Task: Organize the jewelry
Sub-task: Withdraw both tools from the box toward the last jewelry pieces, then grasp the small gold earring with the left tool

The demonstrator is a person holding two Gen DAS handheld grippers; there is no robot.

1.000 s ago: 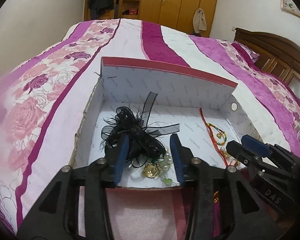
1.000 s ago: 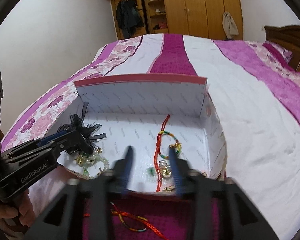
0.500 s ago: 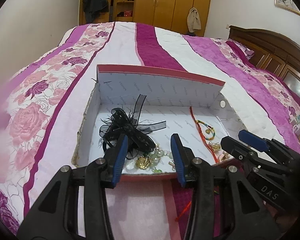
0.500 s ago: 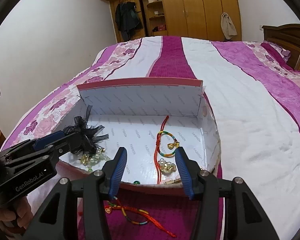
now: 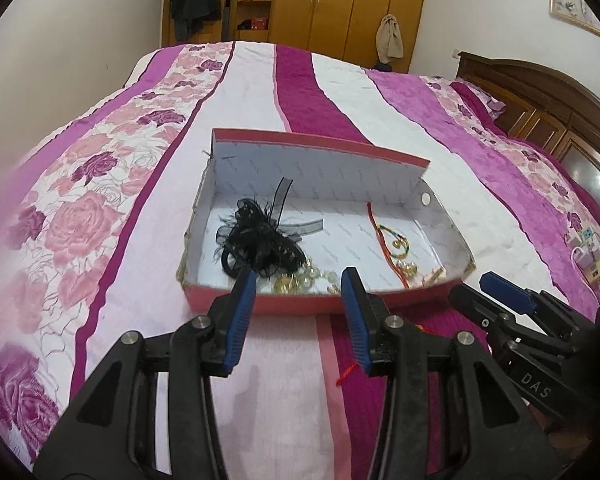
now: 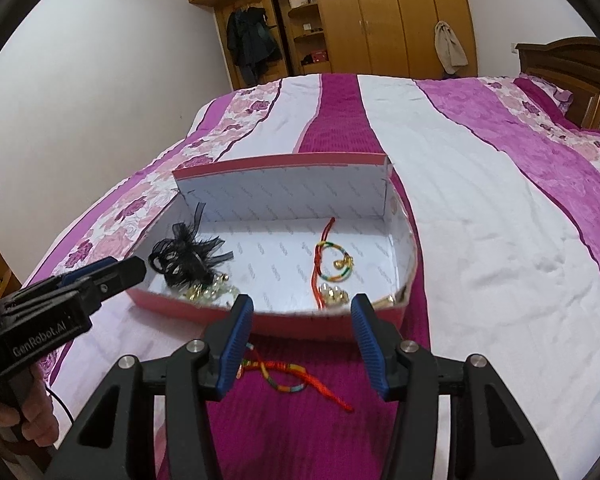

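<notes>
A red box with a white inside lies on the bed. In it are a black feathered hair bow, pearl and gold pieces and a red cord bracelet with coloured beads. A second red cord bracelet lies on the bedspread in front of the box, below my right gripper. My left gripper is open and empty, just short of the box's near wall. My right gripper is open and empty too.
The bed has a pink, purple and white striped floral spread. A wooden headboard is at the right. A wooden wardrobe with hanging clothes stands beyond the bed's far end.
Both grippers have pulled back from inside the box to in front of its near wall. The second bracelet on the bedspread has come into the right wrist view.
</notes>
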